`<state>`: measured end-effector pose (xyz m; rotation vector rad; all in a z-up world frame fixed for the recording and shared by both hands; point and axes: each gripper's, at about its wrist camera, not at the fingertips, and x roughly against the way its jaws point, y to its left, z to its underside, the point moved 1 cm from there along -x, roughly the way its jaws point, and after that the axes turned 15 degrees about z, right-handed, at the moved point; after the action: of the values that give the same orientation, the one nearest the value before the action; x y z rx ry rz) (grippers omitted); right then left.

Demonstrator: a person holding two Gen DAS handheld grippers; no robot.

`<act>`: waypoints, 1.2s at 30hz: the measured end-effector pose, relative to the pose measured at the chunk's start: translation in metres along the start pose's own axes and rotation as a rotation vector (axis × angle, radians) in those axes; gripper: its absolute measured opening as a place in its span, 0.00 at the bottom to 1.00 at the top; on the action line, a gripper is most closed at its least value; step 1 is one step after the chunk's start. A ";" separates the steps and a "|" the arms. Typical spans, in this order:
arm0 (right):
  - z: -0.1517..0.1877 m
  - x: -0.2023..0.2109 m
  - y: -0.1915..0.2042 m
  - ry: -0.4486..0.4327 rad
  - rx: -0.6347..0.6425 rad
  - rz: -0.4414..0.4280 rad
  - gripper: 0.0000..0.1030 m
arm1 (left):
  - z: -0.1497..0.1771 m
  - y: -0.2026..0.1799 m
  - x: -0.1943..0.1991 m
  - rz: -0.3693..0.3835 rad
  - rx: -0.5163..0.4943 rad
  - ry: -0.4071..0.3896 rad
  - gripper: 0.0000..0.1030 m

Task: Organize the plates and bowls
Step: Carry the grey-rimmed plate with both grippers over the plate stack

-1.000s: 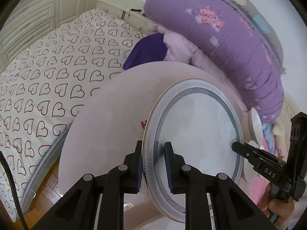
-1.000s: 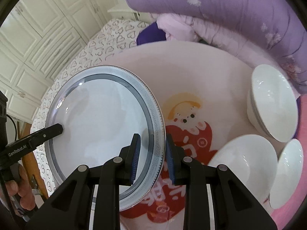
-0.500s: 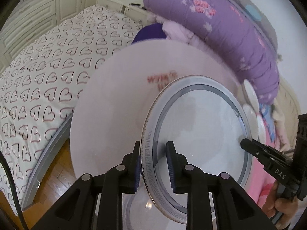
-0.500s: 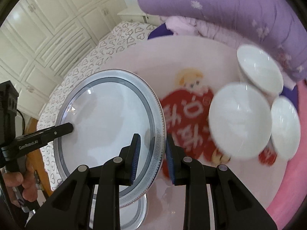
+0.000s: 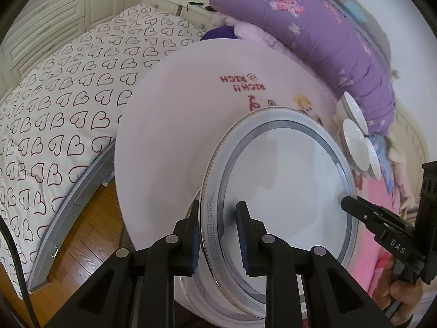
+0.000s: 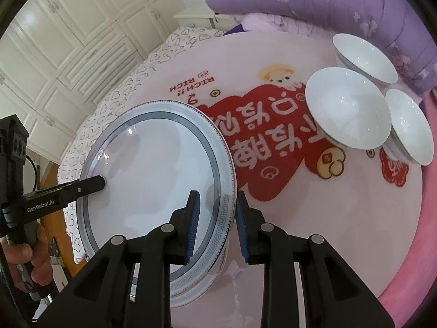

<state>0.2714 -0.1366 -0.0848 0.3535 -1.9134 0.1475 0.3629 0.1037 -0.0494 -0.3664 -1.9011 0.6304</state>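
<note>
A white plate with a grey patterned rim [image 5: 284,186] is held from both sides low over a second, similar plate [image 5: 207,298] on the round pink table [image 5: 169,125]. My left gripper [image 5: 218,235] is shut on the plate's near rim. My right gripper [image 6: 217,227] is shut on the opposite rim of the plate [image 6: 153,180]. Each gripper shows in the other's view, the right one [image 5: 382,218] and the left one [image 6: 54,194]. Three white bowls [image 6: 347,106] stand close together at the table's far right.
A bed with a heart-print cover [image 5: 60,104] lies left of the table. A rolled purple quilt [image 5: 314,27] lies behind the table. White wardrobe doors [image 6: 54,41] stand at the back. A wooden floor [image 5: 79,243] shows below the table edge.
The held plate has come down and tilted flatter, now close over a second plate on the table. Both cameras have swung so more of the table and bowls shows.
</note>
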 end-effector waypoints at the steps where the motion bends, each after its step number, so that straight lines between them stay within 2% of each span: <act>1: 0.002 0.001 0.002 -0.003 0.002 0.001 0.25 | 0.003 0.000 0.002 -0.004 -0.002 -0.005 0.19; 19: 0.025 -0.007 0.016 -0.002 0.043 0.031 0.25 | 0.039 -0.001 0.007 -0.044 -0.027 -0.052 0.20; 36: 0.042 -0.009 0.017 0.006 0.069 0.057 0.25 | 0.073 -0.028 -0.008 -0.159 -0.174 -0.104 0.23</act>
<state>0.2314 -0.1303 -0.1078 0.3439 -1.9163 0.2524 0.3004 0.0582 -0.0624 -0.2933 -2.0683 0.3866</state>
